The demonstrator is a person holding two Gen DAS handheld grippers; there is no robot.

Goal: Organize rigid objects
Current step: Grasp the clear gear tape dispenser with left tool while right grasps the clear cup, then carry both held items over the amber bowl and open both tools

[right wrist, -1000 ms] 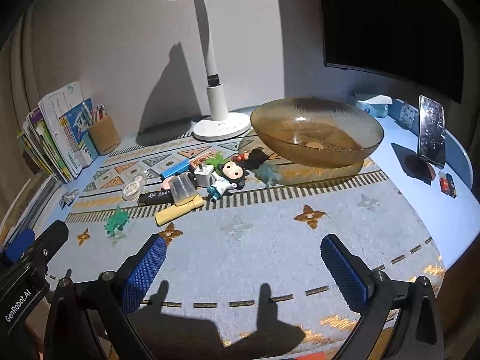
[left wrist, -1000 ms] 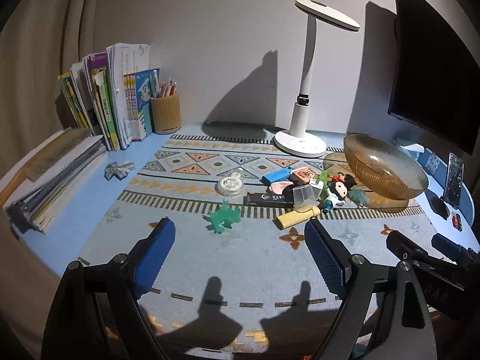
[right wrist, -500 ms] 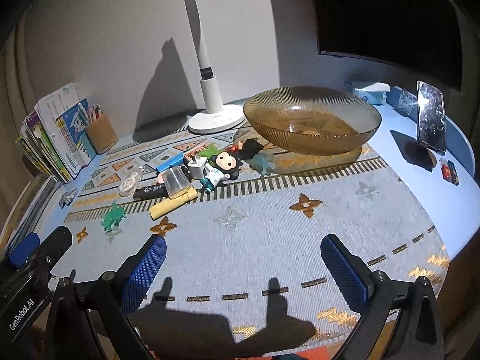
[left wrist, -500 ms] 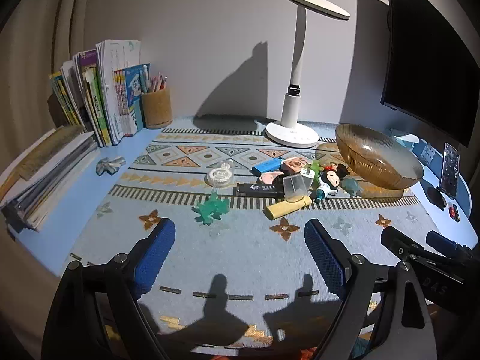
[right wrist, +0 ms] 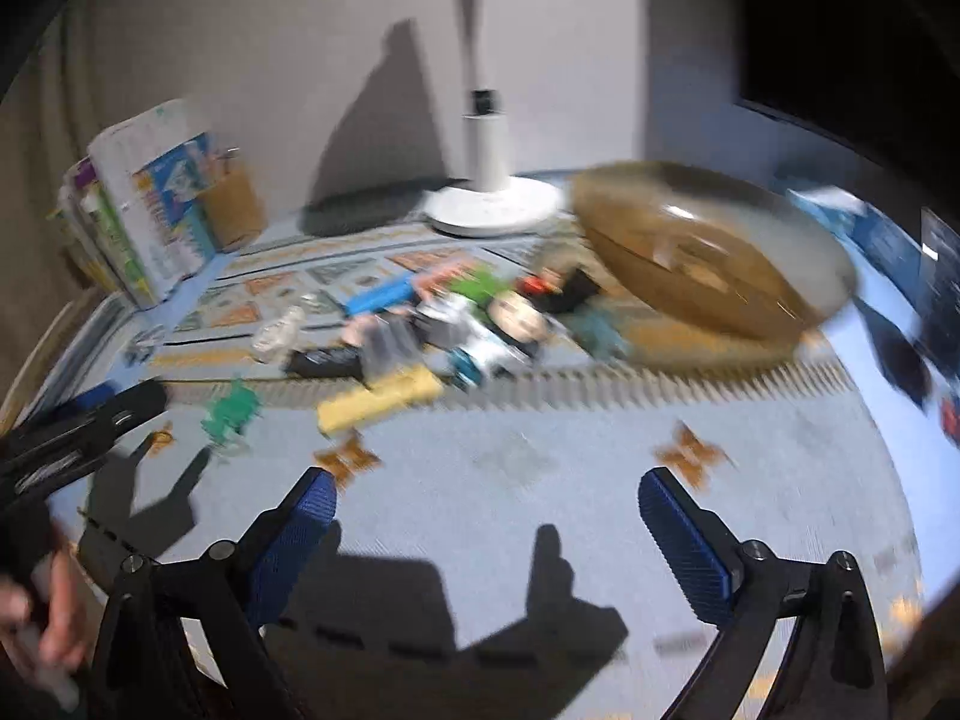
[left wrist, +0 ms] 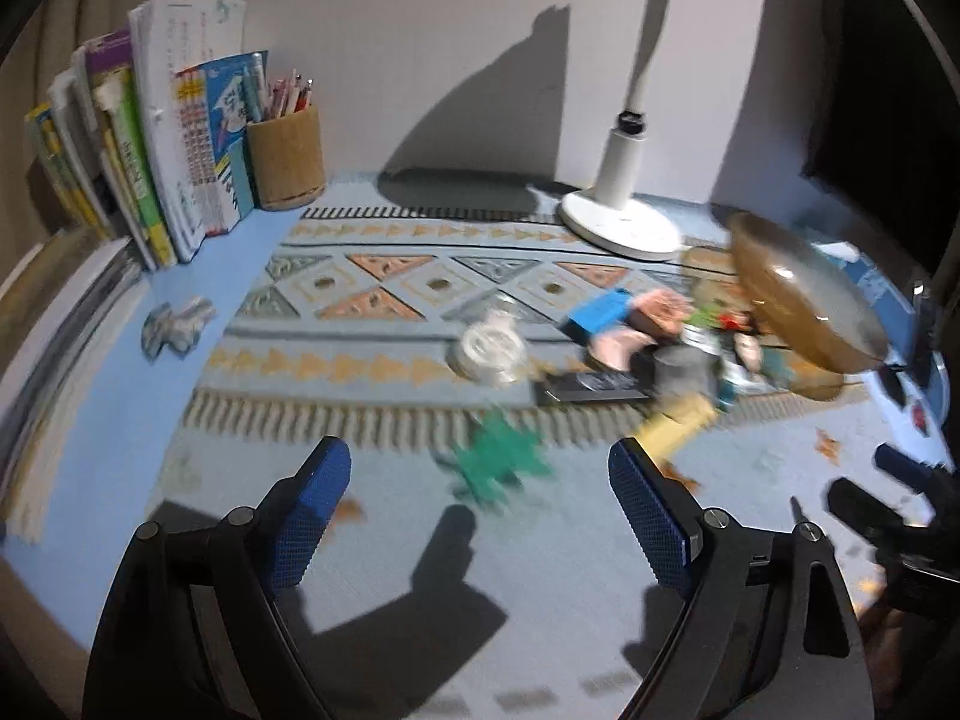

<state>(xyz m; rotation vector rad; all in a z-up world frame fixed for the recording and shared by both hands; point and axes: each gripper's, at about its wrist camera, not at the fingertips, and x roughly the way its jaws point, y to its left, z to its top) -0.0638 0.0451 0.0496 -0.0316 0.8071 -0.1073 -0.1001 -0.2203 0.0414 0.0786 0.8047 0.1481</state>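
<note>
At twelve o'clock from my left gripper, fingers wide and empty, lies the green toy; my right gripper, equally wide, faces the bowl at one o'clock.

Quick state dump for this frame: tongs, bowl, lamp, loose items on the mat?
Left tongs: open, holding nothing, above the mat.
Right tongs: open, holding nothing.
Amber bowl: upright on the mat; contents too blurred to tell.
Green toy: on the mat, just ahead of the left tongs, not gripped.
Yellow block: lying flat, not gripped.
Desk lamp: standing; head out of frame.
Pencil cup: upright, holding pens.
</note>
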